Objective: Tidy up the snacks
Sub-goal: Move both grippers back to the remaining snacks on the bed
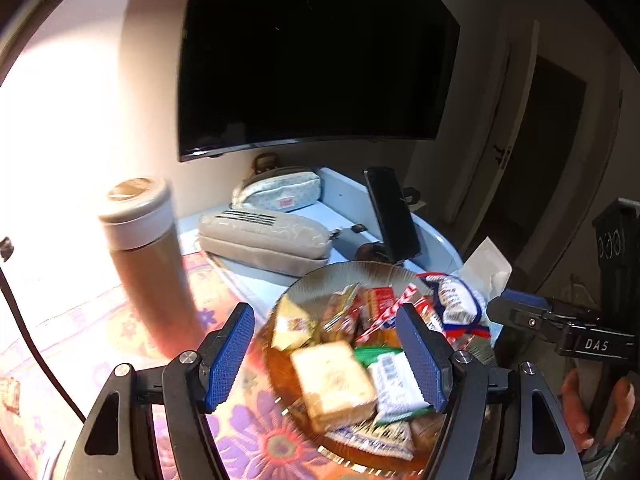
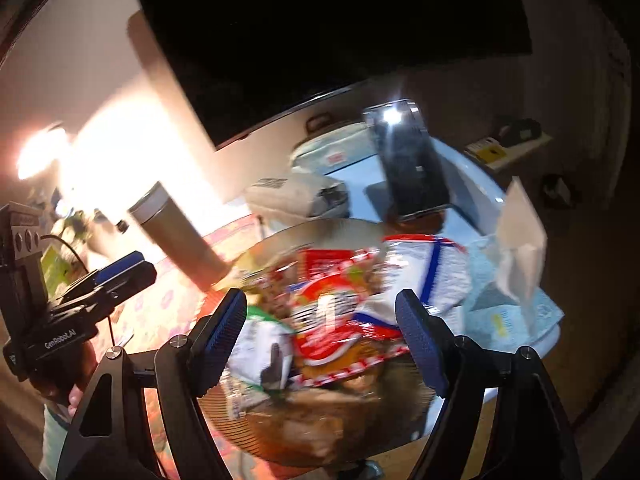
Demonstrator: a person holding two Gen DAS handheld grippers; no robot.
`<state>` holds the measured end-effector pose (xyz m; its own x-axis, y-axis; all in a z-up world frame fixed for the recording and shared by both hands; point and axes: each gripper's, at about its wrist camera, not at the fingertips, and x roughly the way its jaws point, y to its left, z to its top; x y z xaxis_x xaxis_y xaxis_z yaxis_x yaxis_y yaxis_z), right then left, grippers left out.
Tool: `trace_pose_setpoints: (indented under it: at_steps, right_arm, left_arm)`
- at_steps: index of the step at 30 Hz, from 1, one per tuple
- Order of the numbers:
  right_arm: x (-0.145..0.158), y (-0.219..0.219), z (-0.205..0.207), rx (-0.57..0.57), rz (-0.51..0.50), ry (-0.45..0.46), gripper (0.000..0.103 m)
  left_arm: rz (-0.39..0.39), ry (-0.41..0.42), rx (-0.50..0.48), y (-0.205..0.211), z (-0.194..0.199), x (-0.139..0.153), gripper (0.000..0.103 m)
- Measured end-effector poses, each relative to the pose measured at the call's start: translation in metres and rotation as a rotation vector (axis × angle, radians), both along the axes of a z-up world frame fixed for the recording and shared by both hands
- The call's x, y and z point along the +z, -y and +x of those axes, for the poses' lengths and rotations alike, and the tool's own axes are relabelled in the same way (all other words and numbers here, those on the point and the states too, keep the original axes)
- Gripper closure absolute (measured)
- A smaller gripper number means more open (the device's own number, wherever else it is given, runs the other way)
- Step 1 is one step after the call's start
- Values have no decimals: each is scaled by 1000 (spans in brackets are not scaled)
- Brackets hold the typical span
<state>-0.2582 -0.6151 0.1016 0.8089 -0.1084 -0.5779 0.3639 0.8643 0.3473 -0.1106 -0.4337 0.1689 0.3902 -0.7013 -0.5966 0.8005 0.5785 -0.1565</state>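
The left tool is held spread wide above the plate, empty, as is the right tool; a pick from the heap seems prepared. The snacks are piled on the plate: a pale square packet nearest, green, red-striped and white-blue wrappers behind. Beyond the plate, a flask, pouches and a propped phone are seen on the worktop.

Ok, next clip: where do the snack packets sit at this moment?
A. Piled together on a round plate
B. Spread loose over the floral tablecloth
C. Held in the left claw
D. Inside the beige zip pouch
A: the snack packets lie heaped on the round plate, and the left claw stands open over them, gripping nothing.
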Motion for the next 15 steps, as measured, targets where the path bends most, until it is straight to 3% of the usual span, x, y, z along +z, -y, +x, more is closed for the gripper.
trace_pose_setpoints:
  at_steps: [15]
  right_arm:
    - [11, -125, 55, 257, -65, -31, 25]
  left_arm:
    - [-55, 9, 226, -152, 27, 14, 32]
